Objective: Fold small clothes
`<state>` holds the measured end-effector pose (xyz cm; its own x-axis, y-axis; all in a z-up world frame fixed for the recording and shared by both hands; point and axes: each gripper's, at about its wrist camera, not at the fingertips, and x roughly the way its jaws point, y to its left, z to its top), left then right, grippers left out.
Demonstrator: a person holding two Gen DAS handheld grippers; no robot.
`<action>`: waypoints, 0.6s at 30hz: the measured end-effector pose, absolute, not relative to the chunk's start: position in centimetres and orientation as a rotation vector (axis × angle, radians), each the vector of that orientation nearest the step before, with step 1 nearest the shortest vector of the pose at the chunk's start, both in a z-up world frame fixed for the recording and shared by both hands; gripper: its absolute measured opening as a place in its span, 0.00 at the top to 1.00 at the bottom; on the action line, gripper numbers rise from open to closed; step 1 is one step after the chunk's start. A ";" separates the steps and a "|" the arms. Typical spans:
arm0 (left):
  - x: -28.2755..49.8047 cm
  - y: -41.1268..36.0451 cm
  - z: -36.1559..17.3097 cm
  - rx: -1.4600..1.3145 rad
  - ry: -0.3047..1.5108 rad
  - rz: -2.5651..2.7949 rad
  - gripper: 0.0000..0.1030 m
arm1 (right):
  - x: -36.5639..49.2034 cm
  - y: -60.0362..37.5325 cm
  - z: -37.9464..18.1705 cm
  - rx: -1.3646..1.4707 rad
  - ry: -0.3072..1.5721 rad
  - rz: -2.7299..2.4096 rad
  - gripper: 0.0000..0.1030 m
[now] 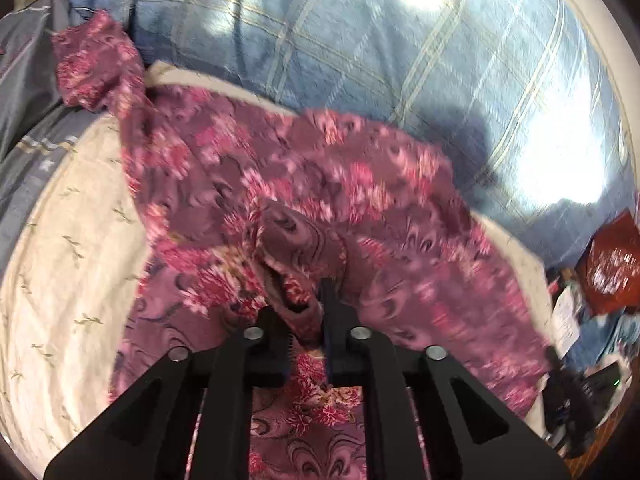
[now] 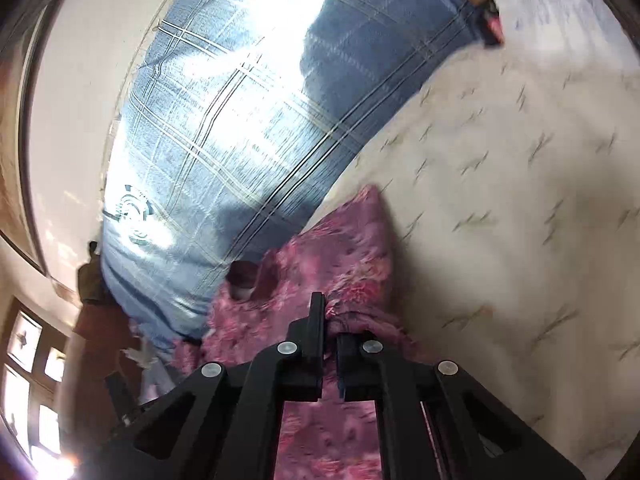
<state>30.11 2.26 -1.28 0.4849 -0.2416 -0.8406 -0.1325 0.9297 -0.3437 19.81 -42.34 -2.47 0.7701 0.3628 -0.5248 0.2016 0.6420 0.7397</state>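
Showing an early stage: left gripper [image 1: 306, 312] and right gripper [image 2: 330, 320] each clamp the crumpled pink floral garment [image 1: 320, 184] over the cream bedsheet [image 1: 68, 240]; folding apparently barely begun.

1. The left wrist view looks steeply down along its fingers, close over a pink floral garment [image 1: 304, 184] on a cream sheet [image 1: 68, 240].
2. The right wrist view is tilted, lower and shallower, close to the same cloth.
3. Both views share the garment, the sheet and the blue plaid blanket [image 2: 224, 128].
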 end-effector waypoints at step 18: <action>28.3 1.4 2.3 -0.294 0.985 -0.107 0.43 | 21.3 -36.1 1.6 0.600 0.716 0.127 0.68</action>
